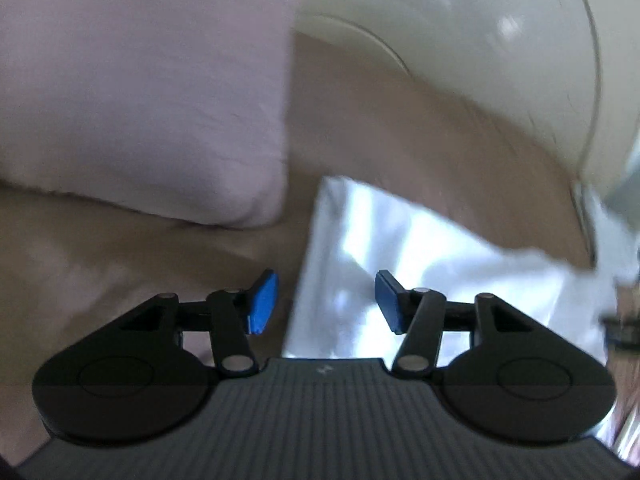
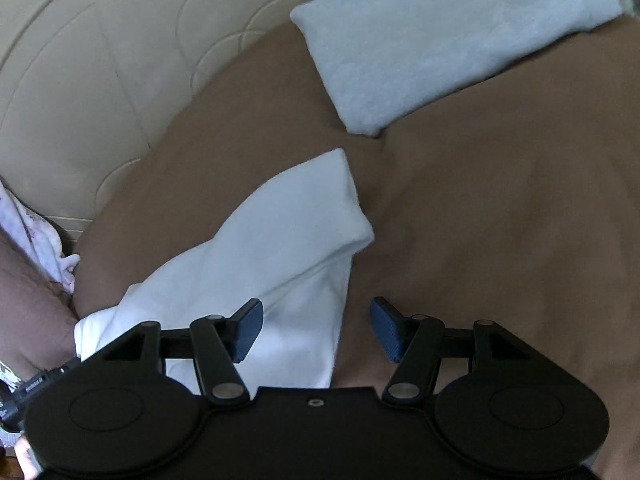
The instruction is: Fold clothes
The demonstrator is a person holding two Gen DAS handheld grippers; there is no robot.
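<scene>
One brown bedsheet (image 2: 500, 200) is spreading beyond both claws, one folded pale cloth (image 2: 440, 40) is lying far ahead of the right claw (image 2: 316, 330), one white garment (image 2: 280, 240) is sitting under its left finger, and both it and the left claw (image 1: 326, 302) are gaping, gripping nothing.

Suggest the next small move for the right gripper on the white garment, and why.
Probably ease the right gripper down and left onto the white garment's near edge, then close. Its jaws stand open with nothing pinched; the garment lies half folded on the brown bedspread, its edge between the pads.
</scene>
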